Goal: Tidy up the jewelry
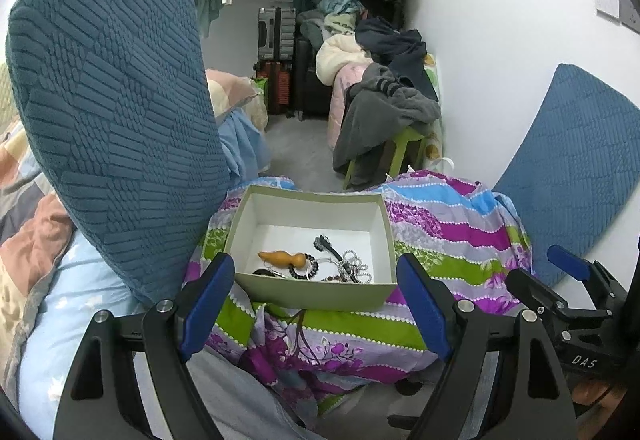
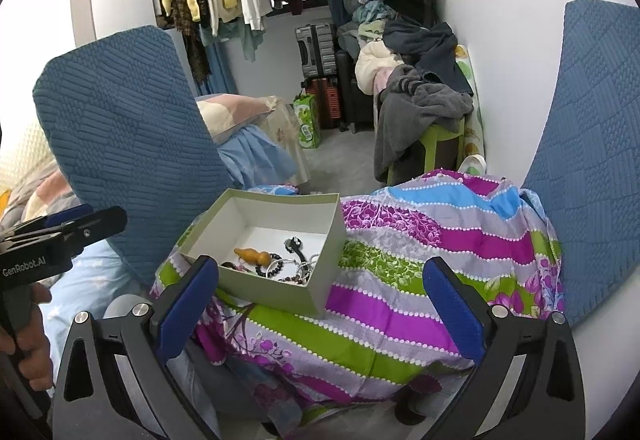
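Both tongs stand wide with nothing between their blue pads: the left tongs (image 1: 316, 304) and the right tongs (image 2: 320, 304). Just ahead of the left tongs, and ahead and to the left of the right ones, an open box (image 1: 372, 199) rests on a striped floral cloth (image 2: 400, 280). Inside lies the jewelry (image 1: 344, 266): bead strands, chains and an orange gourd-shaped pendant (image 1: 282, 258).

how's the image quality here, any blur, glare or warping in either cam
Left wrist view: sharp, evenly lit, no glare; fisheye bends the blue cushion and darkens the corners. Right wrist view: same barrel warp, box crisp, soft shadow inside its walls.
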Available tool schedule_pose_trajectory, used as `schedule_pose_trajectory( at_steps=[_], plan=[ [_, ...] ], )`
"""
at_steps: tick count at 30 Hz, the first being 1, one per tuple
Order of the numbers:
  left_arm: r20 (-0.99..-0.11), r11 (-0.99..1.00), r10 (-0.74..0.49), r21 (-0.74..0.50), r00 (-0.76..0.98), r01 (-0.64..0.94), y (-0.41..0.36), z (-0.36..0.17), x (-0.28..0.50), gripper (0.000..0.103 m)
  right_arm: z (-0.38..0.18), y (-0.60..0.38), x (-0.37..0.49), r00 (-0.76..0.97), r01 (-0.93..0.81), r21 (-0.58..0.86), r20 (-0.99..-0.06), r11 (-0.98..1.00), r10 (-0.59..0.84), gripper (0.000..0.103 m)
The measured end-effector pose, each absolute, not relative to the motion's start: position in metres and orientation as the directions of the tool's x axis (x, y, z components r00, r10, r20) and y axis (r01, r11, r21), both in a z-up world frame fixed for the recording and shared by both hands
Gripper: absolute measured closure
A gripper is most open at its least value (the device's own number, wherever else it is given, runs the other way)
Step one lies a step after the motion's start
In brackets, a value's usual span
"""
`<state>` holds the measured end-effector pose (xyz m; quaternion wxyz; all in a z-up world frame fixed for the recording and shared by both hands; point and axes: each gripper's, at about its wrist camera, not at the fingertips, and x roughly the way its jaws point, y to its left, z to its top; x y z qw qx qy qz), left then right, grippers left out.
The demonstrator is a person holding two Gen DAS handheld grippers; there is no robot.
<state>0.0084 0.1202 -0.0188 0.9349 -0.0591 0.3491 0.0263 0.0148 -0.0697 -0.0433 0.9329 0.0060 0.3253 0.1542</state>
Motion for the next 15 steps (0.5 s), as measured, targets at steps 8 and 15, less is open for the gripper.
schedule_pose_trajectory(
  at_steps=[8, 15],
  plan=[
    [-0.659, 0.992, 0.015, -0.084, 0.752, -0.093, 0.1192, -0.0167, 0.0039, 0.019, -0.039, -0.0699, 0.0126, 0.739, -0.288, 0.102, -0.609, 0.952, 0.289, 0.0],
    [-0.668, 0.993, 0.011, -0.082, 0.744, -0.088, 0.1201, -0.0178, 0.0021, 0.019, -0.0376, -0.07, 0.0127, 0.744, -0.285, 0.093, -0.606, 0.954, 0.282, 0.0]
  ],
)
